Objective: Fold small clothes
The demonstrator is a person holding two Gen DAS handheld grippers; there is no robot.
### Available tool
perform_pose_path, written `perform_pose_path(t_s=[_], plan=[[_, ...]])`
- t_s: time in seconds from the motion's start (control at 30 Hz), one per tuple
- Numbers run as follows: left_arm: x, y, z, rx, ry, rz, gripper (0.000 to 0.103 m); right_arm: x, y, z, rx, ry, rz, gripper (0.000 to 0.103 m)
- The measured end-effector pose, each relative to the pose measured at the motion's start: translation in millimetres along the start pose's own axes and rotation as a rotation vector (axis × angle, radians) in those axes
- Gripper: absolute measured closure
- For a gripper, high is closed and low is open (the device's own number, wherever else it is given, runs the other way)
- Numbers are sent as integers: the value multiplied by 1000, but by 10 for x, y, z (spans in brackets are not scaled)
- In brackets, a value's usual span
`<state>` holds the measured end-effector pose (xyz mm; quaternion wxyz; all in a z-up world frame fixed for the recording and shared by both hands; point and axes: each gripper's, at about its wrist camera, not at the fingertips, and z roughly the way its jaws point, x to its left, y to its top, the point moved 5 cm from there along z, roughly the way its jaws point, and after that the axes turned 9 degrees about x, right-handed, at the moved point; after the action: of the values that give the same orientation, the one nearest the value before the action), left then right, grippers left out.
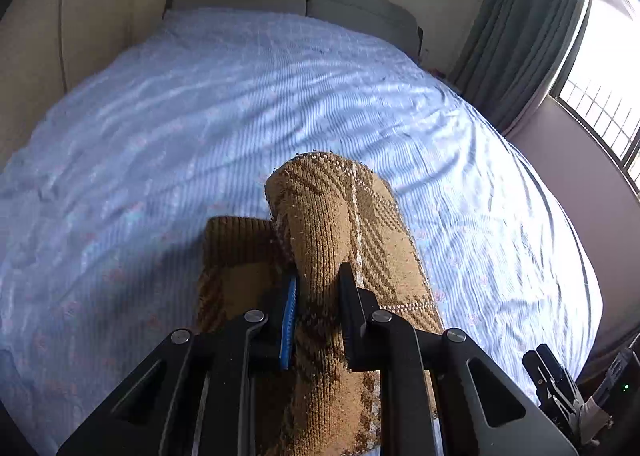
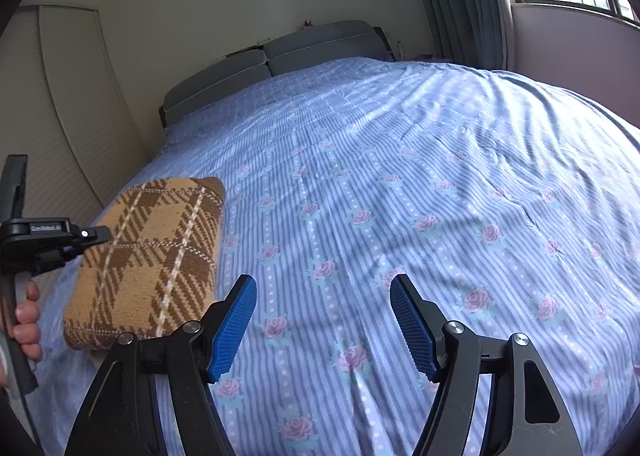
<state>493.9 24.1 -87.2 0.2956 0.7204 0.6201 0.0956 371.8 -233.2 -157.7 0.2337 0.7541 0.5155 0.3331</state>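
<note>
Left tool [image 1: 316,296] clamped on brown plaid knit [image 2: 152,256] folded at the bed [image 2: 400,175] left edge, right tool [image 2: 323,324] wide open, empty: lay the flap square, press flat before releasing.
</note>
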Motion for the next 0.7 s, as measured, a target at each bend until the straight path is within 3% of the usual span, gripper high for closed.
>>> perform_pose_path(t_s=[0.07, 0.17, 0.27, 0.43, 0.6, 0.63, 0.67, 0.7], plan=[[40, -29, -3, -1, 32, 18, 83, 15, -6, 8, -1, 6, 1, 33], [225, -139, 283, 69, 11, -28, 83, 60, -50, 56, 18, 14, -2, 33], [352, -248, 522, 90, 7, -67, 83, 111, -104, 62, 22, 9, -26, 33], [369, -326, 668, 48, 42, -47, 82, 106, -124, 114, 44, -8, -51, 33], [241, -371, 471, -25, 73, -20, 76, 102, -145, 139, 75, 8, -31, 33], [206, -372, 405, -41, 87, -9, 68, 117, -146, 130, 75, 11, -35, 33], [189, -368, 353, -51, 100, -1, 50, 138, -142, 122, 73, 13, -41, 33], [164, -375, 273, -66, 115, 8, 42, 161, -147, 102, 70, 14, -46, 33]])
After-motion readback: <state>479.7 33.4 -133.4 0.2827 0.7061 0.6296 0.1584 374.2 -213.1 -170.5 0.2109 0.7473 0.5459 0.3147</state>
